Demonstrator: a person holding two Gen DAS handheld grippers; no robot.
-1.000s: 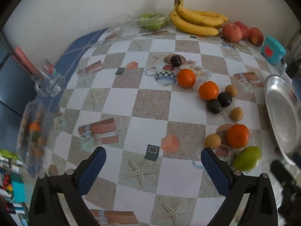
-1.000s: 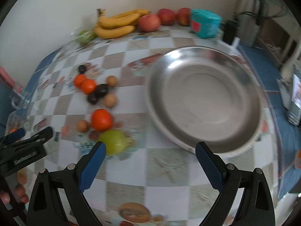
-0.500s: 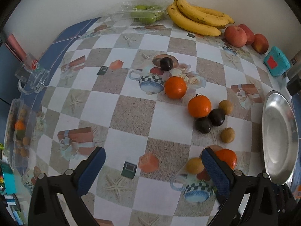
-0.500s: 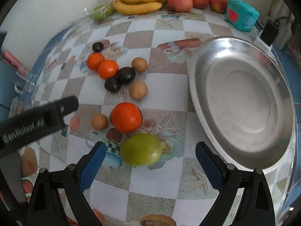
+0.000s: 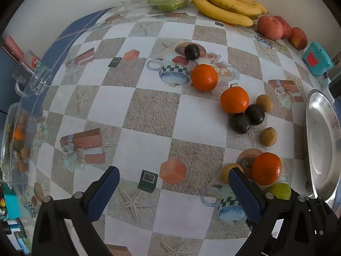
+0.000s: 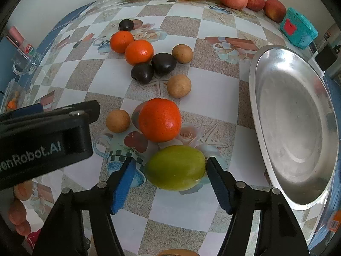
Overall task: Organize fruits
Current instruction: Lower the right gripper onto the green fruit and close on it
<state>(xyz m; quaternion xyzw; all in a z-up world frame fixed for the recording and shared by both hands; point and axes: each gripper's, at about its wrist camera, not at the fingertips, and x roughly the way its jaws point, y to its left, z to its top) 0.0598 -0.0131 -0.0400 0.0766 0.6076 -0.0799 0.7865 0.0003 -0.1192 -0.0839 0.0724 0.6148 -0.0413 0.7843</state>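
A green fruit lies on the checked tablecloth between the open blue fingers of my right gripper; the right pad touches or nearly touches it, the left pad stands a little apart. An orange sits just beyond it. Two more oranges, dark plums and small brown fruits lie farther out. A steel plate is to the right. My left gripper is open and empty above the cloth, left of the orange and green fruit.
Bananas, apples and a bag of green fruit line the far wall. A teal box stands at the back right. A glass mug and a clear container sit at the left edge.
My right gripper has moved forward and down until its fingers flank the green fruit. My left gripper has drifted closer over the cloth, still open.
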